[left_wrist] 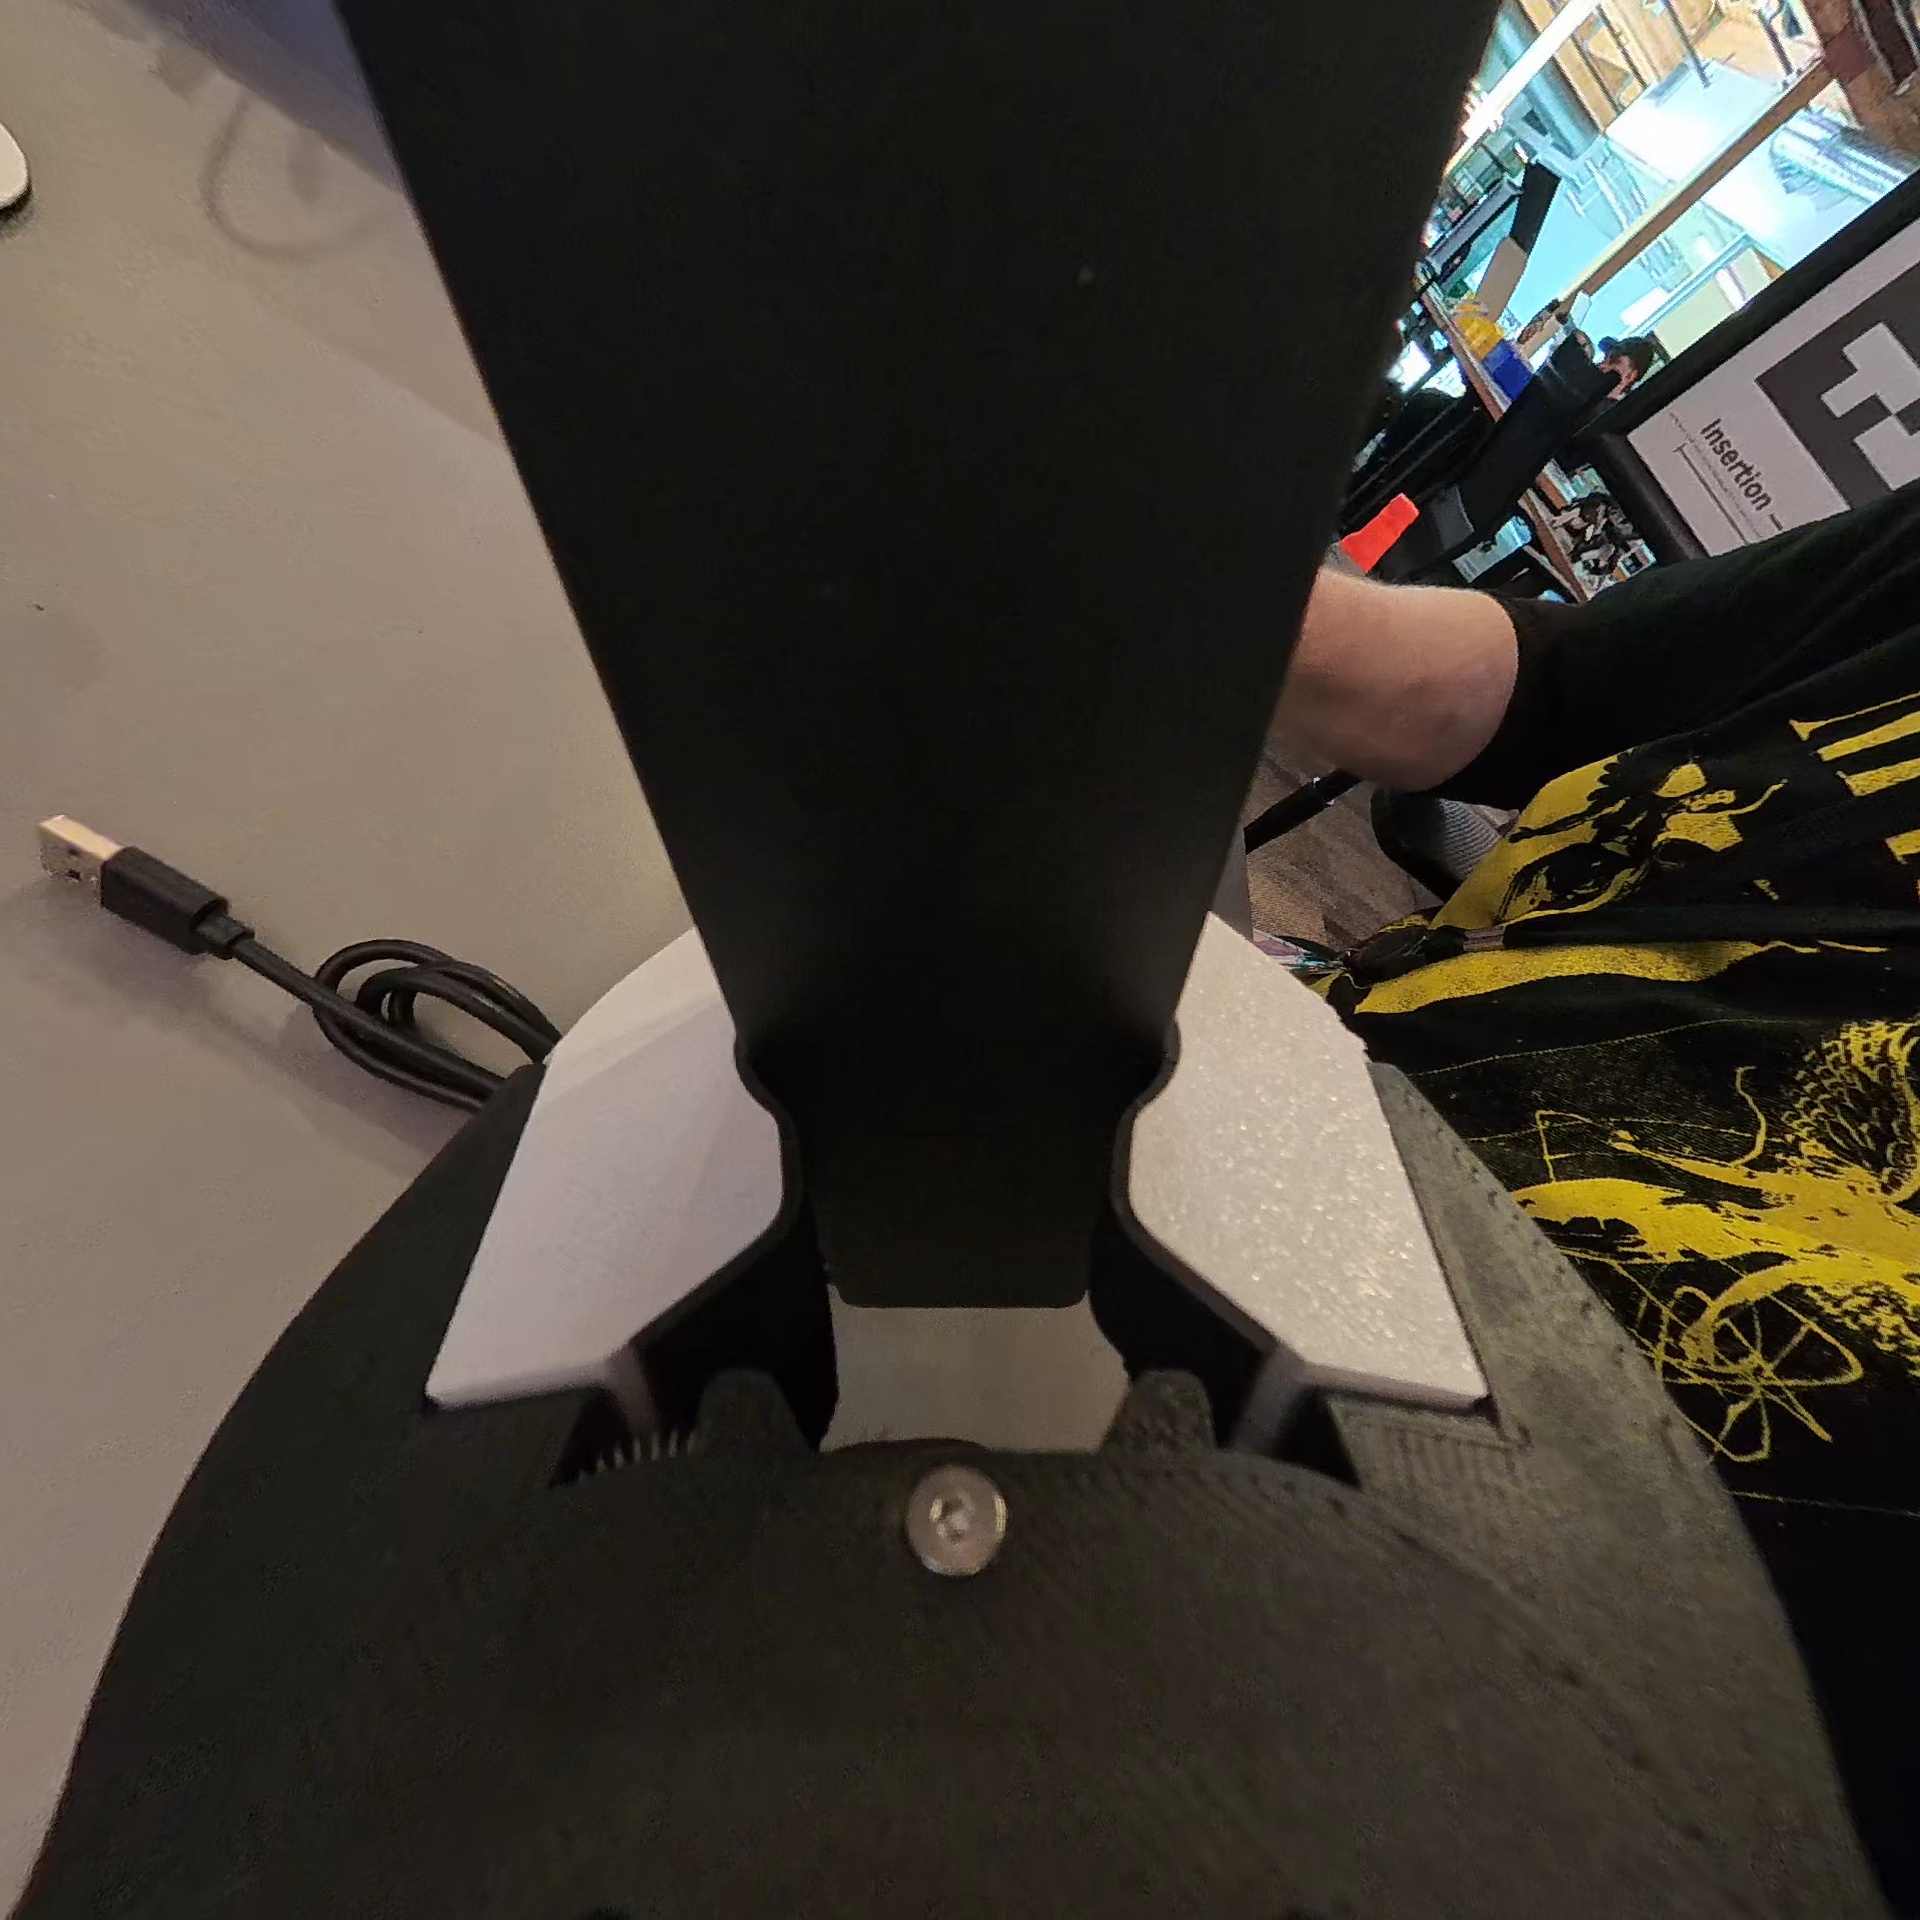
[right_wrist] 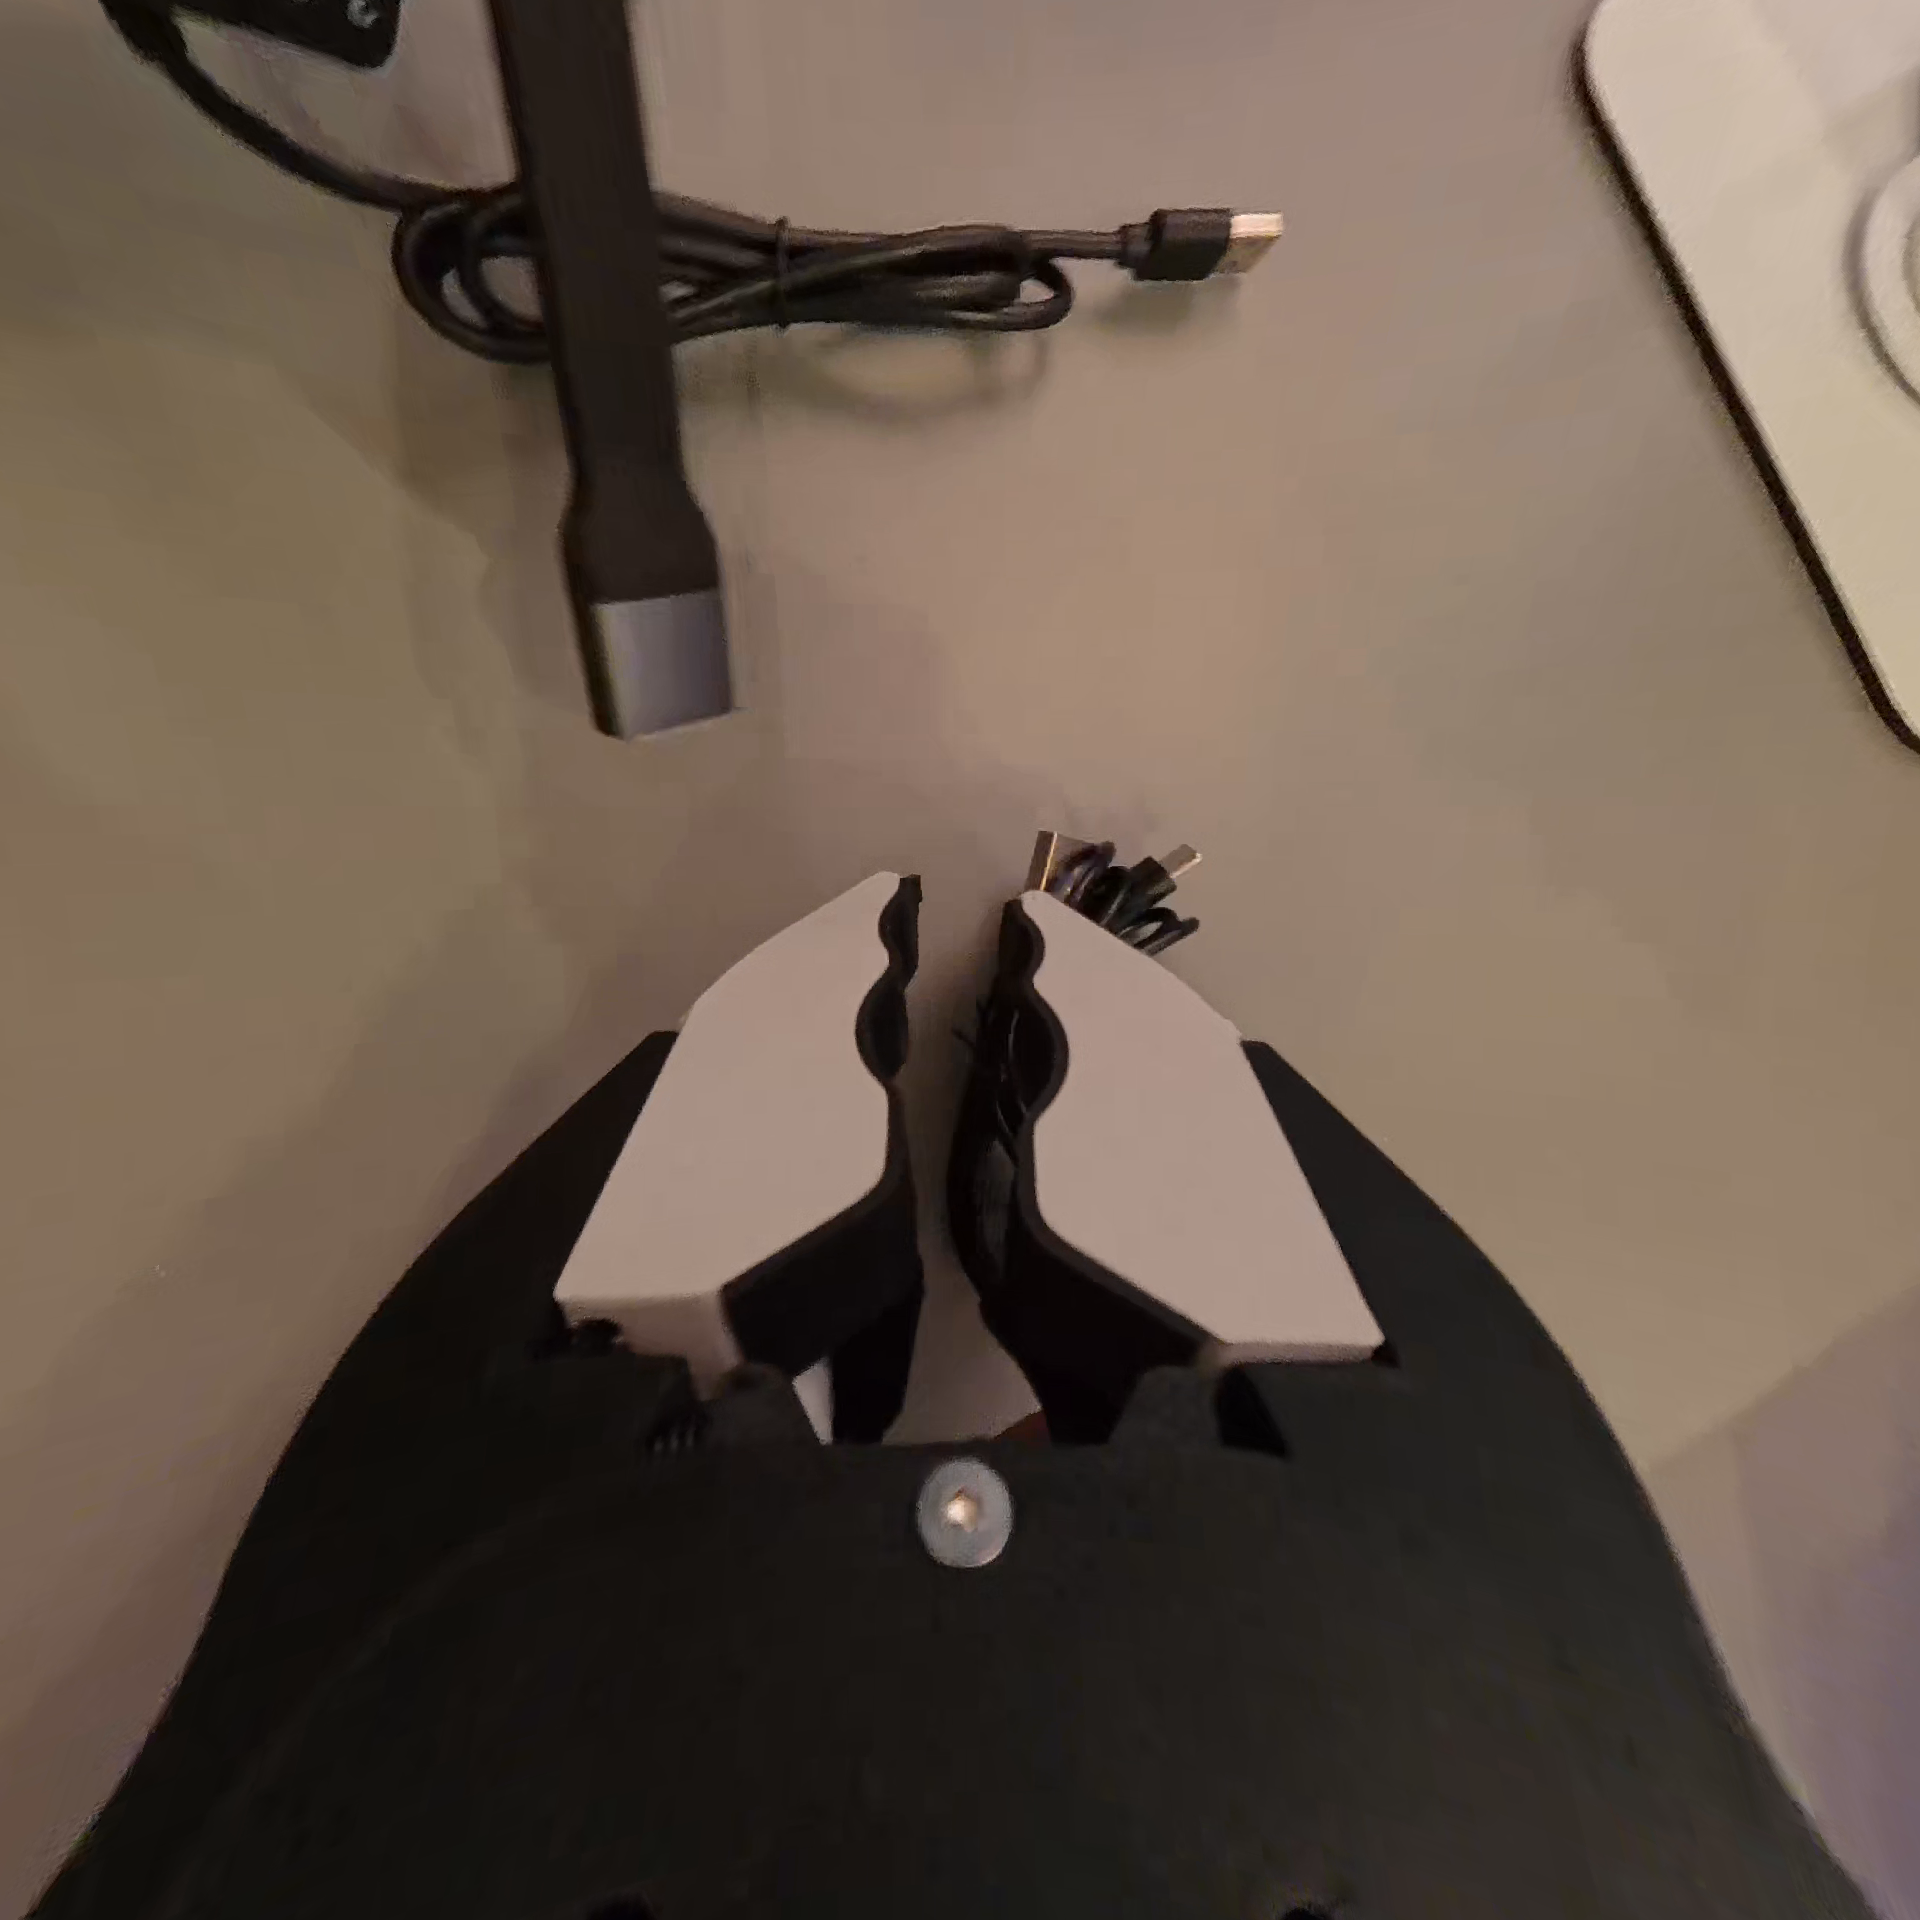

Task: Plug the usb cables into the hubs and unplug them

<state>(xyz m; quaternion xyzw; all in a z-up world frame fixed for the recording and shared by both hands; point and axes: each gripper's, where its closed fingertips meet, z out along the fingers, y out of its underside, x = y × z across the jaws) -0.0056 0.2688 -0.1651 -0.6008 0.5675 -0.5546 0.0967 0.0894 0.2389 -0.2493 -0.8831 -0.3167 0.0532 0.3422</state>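
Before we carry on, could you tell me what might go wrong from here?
The small coiled cable lies off to the side of the right gripper's narrow jaws, partly under one finger; closing here may pinch loops, not the plug. The hub in the left gripper crosses the other bundled cable and might snag it.

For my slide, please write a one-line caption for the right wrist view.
Right tool, slightly open, above a small cable bundle; hub and USB cable lie on table.
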